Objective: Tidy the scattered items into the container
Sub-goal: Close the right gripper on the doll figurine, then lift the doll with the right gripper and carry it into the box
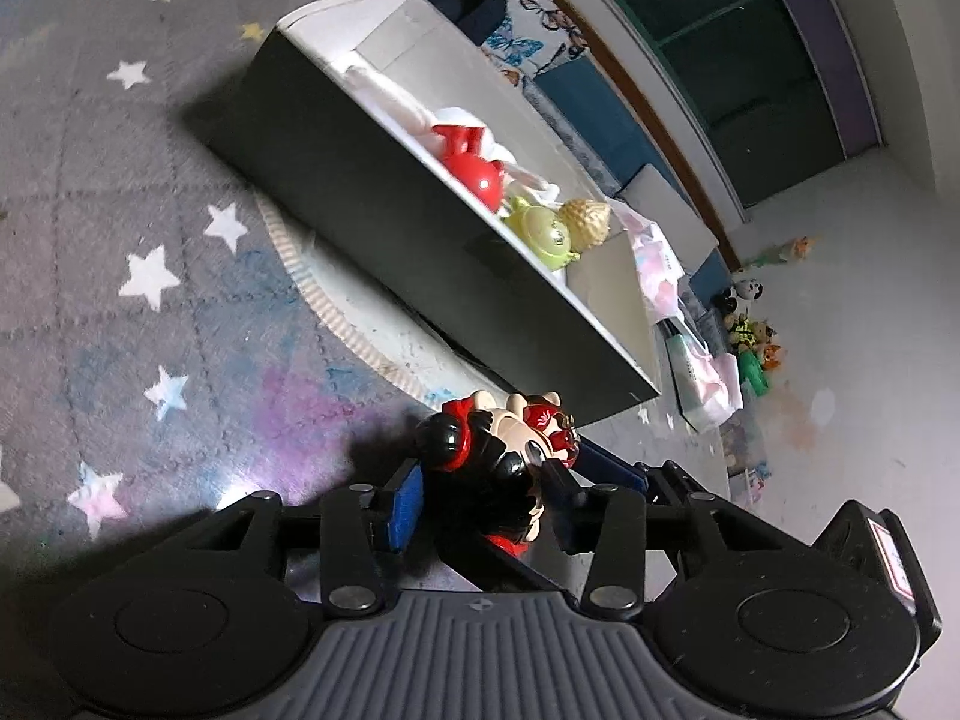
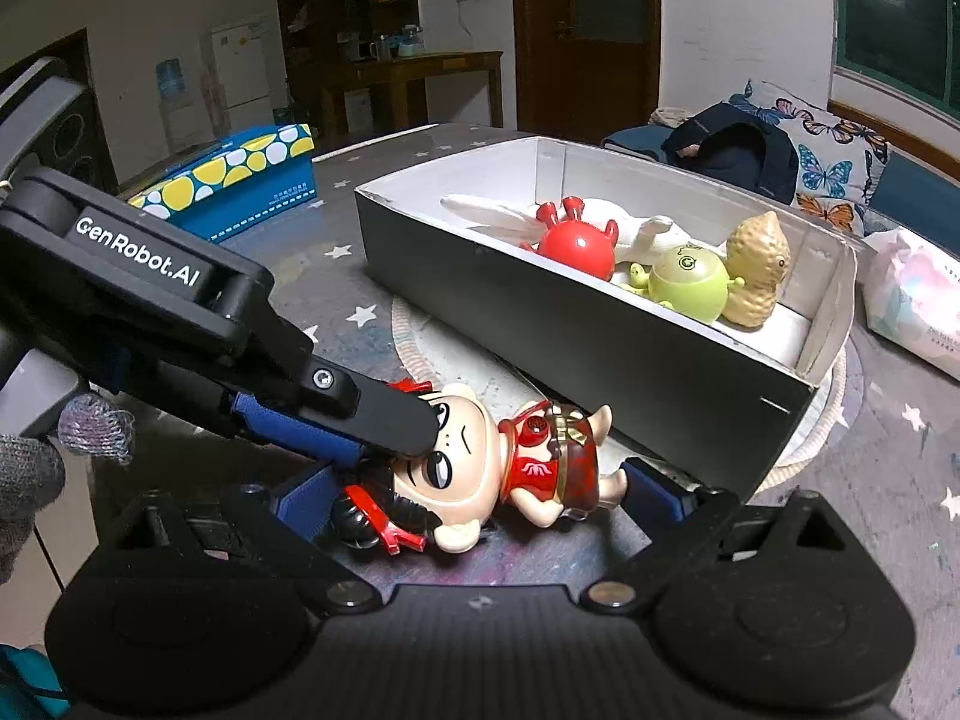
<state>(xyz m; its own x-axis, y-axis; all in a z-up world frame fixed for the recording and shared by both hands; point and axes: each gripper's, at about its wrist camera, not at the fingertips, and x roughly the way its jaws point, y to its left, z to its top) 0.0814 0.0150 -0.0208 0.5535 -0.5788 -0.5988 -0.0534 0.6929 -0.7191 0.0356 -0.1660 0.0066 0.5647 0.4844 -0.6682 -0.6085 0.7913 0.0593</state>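
A doll figure (image 2: 480, 468) with a big cream head, black hair buns and a red outfit lies on its side on the star-patterned mat, just in front of the black box (image 2: 540, 312). It also shows in the left wrist view (image 1: 504, 444). My left gripper (image 1: 486, 492) is closed on the doll's head; its black finger (image 2: 384, 414) crosses the right wrist view. My right gripper (image 2: 474, 498) is open with its fingers on either side of the doll. The box (image 1: 384, 210) holds a red toy (image 2: 576, 243), a green toy (image 2: 690, 282), a peanut toy (image 2: 756, 267) and a white toy (image 2: 636, 228).
A blue box with yellow and white spots (image 2: 240, 180) lies at the back left. A butterfly-print cushion (image 2: 828, 162) and dark clothing (image 2: 732, 150) lie behind the black box. A pink pack (image 2: 912, 300) sits at the right. Plush toys (image 1: 750, 330) lie on the floor.
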